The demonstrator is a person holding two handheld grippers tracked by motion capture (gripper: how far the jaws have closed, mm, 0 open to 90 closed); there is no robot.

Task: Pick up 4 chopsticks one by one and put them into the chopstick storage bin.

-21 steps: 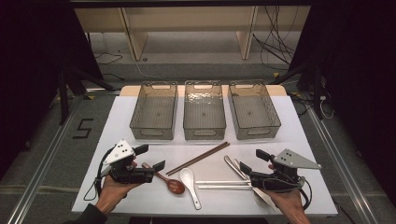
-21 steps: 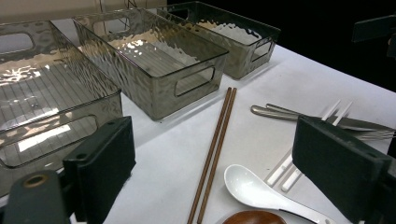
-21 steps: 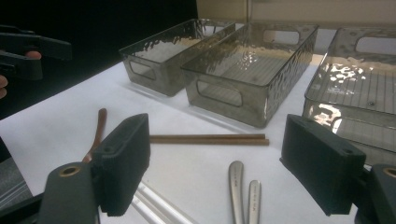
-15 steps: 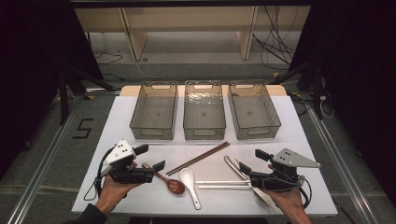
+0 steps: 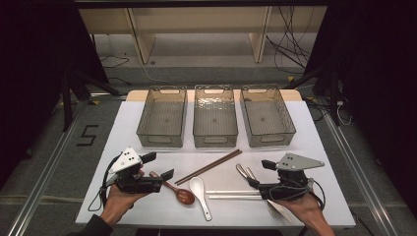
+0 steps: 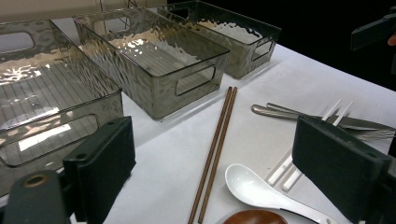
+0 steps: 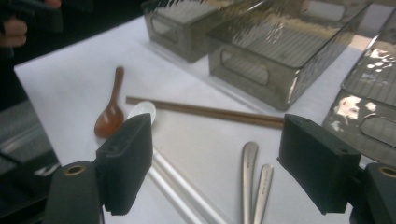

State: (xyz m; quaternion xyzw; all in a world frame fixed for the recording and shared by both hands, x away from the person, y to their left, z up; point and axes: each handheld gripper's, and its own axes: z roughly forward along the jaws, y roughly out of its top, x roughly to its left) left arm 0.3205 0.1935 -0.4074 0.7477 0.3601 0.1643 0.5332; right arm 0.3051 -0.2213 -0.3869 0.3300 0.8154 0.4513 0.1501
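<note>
— Wooden spoon [image 5: 174,189] lies lower centre, bowl toward you, handle slanting up-left under your left gripper [image 5: 161,166].
— Jaws?
— Wide apart, empty. The right gripper [image 5: 260,174], also open and empty, hovers farther right over the metal cutlery [image 5: 244,172].

left gripper [image 5: 160,166]: black jaws, grey three-cornered plate, black cable; right gripper [image 5: 260,173]: same; person's sleeve [image 5: 93,227]: dark

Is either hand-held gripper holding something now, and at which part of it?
Nothing is held. The left hand-held gripper and the right hand-held gripper both stand open above the table, with no utensil between their jaws.
</note>
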